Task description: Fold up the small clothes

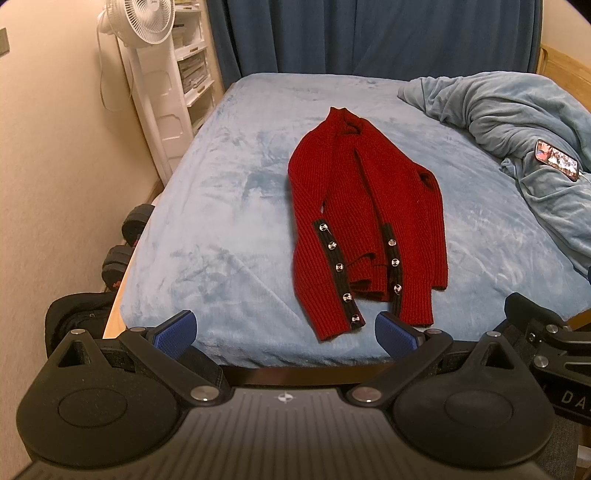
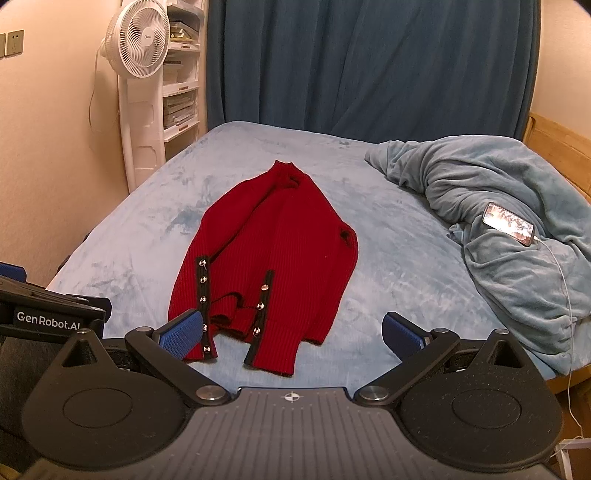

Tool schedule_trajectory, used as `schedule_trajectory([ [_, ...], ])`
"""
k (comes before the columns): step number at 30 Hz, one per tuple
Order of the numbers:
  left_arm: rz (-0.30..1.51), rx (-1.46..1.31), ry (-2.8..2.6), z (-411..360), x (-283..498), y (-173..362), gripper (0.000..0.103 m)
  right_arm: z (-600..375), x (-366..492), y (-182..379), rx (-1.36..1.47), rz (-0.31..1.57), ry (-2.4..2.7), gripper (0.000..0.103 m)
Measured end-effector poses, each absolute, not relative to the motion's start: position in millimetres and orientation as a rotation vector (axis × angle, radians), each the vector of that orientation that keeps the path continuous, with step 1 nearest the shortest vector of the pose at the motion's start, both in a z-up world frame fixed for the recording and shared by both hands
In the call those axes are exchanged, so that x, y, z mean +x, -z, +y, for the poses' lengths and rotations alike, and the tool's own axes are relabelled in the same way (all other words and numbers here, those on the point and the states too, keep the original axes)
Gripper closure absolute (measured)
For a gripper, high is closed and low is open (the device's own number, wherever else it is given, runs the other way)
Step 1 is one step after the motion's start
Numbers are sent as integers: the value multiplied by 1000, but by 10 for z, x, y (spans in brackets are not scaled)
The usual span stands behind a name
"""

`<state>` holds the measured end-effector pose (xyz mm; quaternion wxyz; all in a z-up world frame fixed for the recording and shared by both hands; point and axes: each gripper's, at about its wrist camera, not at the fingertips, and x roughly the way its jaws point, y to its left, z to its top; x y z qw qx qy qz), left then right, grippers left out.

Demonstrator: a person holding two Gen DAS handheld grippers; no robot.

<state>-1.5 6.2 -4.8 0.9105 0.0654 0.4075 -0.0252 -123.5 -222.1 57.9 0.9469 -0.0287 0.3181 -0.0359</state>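
A small red knit cardigan [image 1: 365, 221] [image 2: 273, 266] lies on the pale blue bed [image 1: 229, 206] [image 2: 388, 266]. Both sleeves are folded in over its body, and their black cuffs with silver buttons [image 1: 338, 266] point toward the near edge. My left gripper [image 1: 286, 332] is open at the bed's near edge, just short of the cuff ends, holding nothing. My right gripper [image 2: 293, 332] is open too, low over the near edge with the cuffs and hem between its blue pads [image 2: 183, 332], not touching the fabric.
A crumpled blue blanket [image 1: 517, 122] [image 2: 498, 229] is heaped at the right, with a lit phone [image 1: 556, 158] [image 2: 509, 223] and its cable on it. A white fan [image 1: 147, 22] [image 2: 138, 44] and shelves stand at the left, dumbbells [image 1: 127, 236] on the floor, a dark curtain [image 2: 369, 66] behind.
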Motion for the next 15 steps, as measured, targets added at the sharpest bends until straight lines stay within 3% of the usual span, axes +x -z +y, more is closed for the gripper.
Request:
schedule_trajectory([
  [9, 858, 123, 53, 79, -3, 115, 0, -2236, -1218, -516, -49, 660, 65, 1],
  [15, 893, 24, 40, 329, 485, 168, 0, -2604, -848, -553, 22, 665, 115, 1],
])
